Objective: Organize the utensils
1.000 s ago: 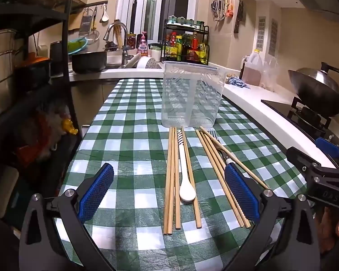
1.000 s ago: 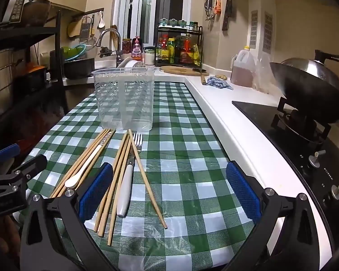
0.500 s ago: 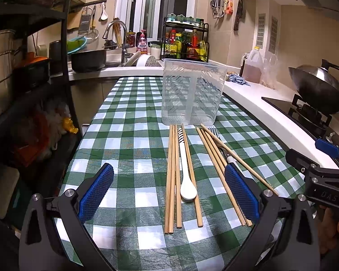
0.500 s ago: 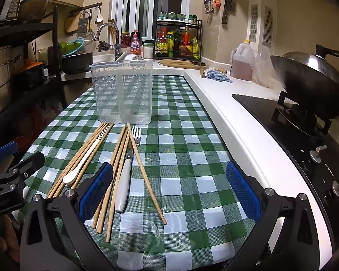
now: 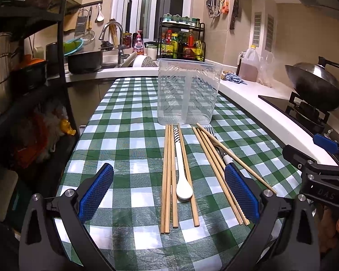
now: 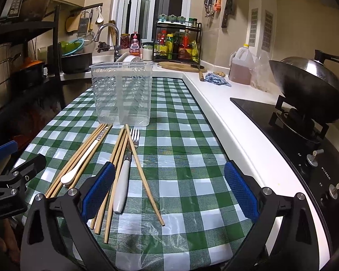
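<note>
Wooden chopsticks (image 5: 169, 176) nearer both claws

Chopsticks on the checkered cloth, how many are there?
8, I think. Four chopsticks lie beside the white spoon: three left, one right. Four more lie by the fork, one crossing it. Some ends may be hidden.

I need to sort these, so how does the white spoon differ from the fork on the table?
The white spoon is white all over, with stripes near its handle end; the fork has metal tines and a white handle. The spoon's handle points toward the clear holder, while the fork's tines do. Both lie flat among wooden chopsticks.
</note>
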{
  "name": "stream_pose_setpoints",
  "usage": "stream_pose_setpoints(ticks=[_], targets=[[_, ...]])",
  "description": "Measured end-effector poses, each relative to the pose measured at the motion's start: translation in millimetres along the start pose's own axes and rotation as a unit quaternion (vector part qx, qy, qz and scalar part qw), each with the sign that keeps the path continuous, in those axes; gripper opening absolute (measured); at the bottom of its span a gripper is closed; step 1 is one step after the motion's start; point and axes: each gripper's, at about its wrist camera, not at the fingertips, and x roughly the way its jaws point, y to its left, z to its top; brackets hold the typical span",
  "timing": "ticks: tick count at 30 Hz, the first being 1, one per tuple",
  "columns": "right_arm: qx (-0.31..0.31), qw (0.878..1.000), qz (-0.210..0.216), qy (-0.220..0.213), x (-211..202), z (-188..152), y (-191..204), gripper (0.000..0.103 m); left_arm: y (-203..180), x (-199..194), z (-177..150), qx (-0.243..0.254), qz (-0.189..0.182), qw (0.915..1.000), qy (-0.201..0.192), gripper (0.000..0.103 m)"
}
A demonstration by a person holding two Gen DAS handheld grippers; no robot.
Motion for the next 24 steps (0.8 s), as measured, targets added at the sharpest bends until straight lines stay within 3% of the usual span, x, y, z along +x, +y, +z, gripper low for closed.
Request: stream_pose_setpoints(ticks=[24], targets=[[-0.004, 1.0, -0.004, -0.007, -2.0, 1.8, 0.3, 0.09, -2.0, -2.3, 3.4, 0.0, -0.002, 1.0, -0.004, 0.095]])
